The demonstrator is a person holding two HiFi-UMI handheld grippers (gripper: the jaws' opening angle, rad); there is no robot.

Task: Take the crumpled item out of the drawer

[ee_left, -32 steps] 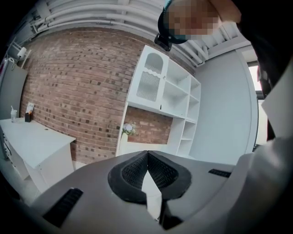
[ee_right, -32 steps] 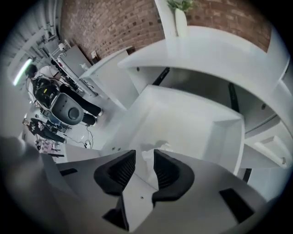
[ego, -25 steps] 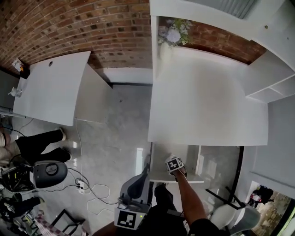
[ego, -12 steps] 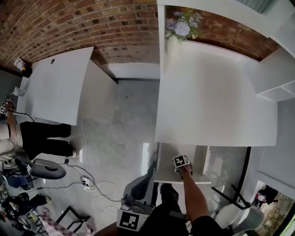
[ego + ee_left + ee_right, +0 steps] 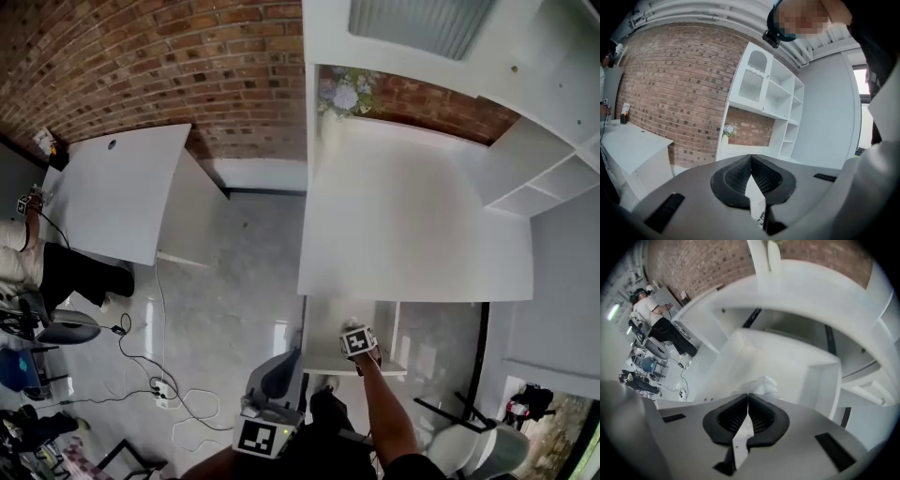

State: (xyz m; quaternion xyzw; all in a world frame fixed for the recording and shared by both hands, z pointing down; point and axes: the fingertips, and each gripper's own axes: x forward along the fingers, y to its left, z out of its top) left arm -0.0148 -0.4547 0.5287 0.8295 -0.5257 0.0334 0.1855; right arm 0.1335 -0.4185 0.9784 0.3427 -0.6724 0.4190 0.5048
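Head view: right hand-held gripper (image 5: 353, 331) reaches into the open drawer (image 5: 323, 328) under the bench (image 5: 412, 225) near edge; left hand-held gripper (image 5: 281, 375) low, apart.
Left gripper view: jaws closed, nothing between.
Right gripper view: jaws closed on the crumpled white item (image 5: 762, 384), inside the drawer toward its near end.

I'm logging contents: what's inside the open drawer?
One crumpled white item lies in the drawer, pinched at the tips of the right tongs. The rest seen looks bare; the tongs cover the drawer's near end.
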